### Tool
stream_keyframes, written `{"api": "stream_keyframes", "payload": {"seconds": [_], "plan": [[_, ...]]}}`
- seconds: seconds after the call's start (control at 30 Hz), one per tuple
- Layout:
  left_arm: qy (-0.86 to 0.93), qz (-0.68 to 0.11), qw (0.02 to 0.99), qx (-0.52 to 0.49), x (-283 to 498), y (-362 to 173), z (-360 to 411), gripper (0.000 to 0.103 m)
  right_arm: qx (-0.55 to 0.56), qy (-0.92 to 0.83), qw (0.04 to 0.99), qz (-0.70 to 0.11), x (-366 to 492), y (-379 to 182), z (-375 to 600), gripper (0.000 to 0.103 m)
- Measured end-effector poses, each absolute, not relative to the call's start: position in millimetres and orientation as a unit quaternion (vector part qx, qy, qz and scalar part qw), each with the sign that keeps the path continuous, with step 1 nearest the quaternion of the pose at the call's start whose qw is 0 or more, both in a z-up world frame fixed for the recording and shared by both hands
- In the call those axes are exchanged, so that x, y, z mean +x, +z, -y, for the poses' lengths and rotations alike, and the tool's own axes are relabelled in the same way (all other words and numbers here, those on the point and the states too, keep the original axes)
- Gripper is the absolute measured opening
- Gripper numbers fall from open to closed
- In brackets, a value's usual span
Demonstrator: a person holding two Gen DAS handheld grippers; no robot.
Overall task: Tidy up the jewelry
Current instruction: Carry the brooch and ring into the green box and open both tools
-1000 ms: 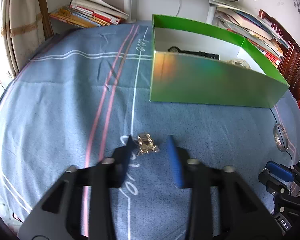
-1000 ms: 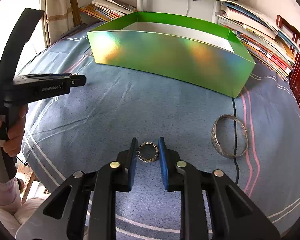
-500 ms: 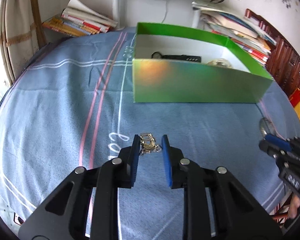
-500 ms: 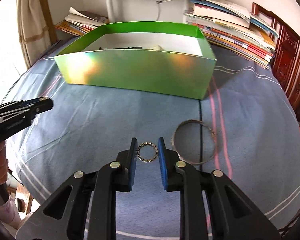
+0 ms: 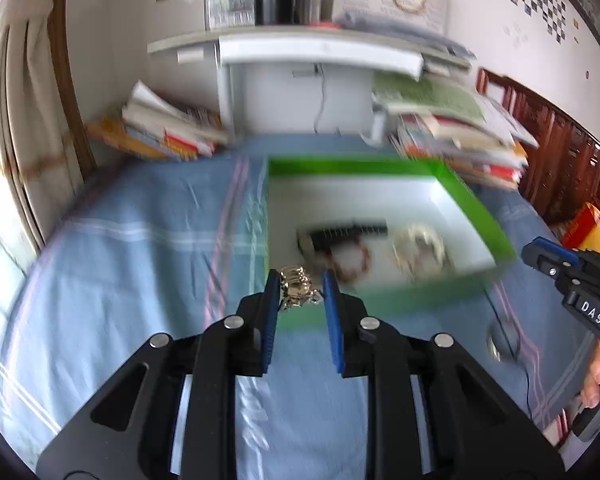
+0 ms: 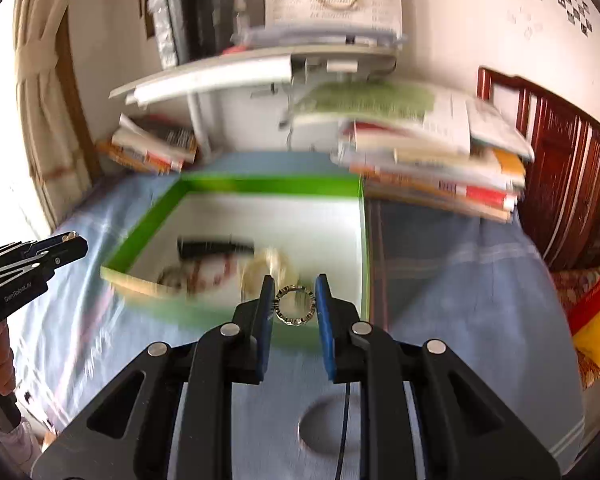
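Clamped left gripper point(image 5: 300, 294) on gold chain clump point(image 5: 298, 290), right gripper point(image 6: 294, 300) on toothed silver ring point(image 6: 295, 305); risked dropping short of green box point(image 6: 364, 240) at twelve o'clock.

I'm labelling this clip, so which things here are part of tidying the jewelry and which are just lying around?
Job:
- gold trinket in left tongs
- studded ring in right tongs
- green box
- silver bangle on the blue cloth

Lying about:
- book stacks
- white shelf

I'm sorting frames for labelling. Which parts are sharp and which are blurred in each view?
Left wrist: left gripper and its gold trinket sharp; green box and bedspread smeared. Right wrist: right gripper and studded ring crisp; background streaked.
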State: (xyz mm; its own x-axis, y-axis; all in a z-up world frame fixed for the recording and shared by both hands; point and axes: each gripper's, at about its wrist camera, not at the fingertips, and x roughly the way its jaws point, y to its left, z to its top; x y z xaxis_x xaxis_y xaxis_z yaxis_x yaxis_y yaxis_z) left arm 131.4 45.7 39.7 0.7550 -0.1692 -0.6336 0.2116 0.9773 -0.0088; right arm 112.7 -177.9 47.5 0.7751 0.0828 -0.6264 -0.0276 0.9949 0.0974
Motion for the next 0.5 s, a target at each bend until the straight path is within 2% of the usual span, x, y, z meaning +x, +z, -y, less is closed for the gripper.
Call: {"api": "stream_keyframes", "payload": {"seconds": [0.17,0.37,0.5], "plan": [[-0.097,-0.331,0.937,0.053,171.2,56.7,-31.6,0.022,0.043,0.024,0.936,-0.35,164.8,42.5,177.6,0.021],[-0.098,-0.377,0.919,0.066,204.4,15.2,0.9,0.022,0.051,0.003,0.914,-0.404,201.8,0.2,176.5,0.021],[-0.088,-0.399,0.911,0.062,220.7,-7.4,8.1,0.023,0.052,0.002,0.91,-0.412,202.9,-9.9,177.5,0.022]]}}
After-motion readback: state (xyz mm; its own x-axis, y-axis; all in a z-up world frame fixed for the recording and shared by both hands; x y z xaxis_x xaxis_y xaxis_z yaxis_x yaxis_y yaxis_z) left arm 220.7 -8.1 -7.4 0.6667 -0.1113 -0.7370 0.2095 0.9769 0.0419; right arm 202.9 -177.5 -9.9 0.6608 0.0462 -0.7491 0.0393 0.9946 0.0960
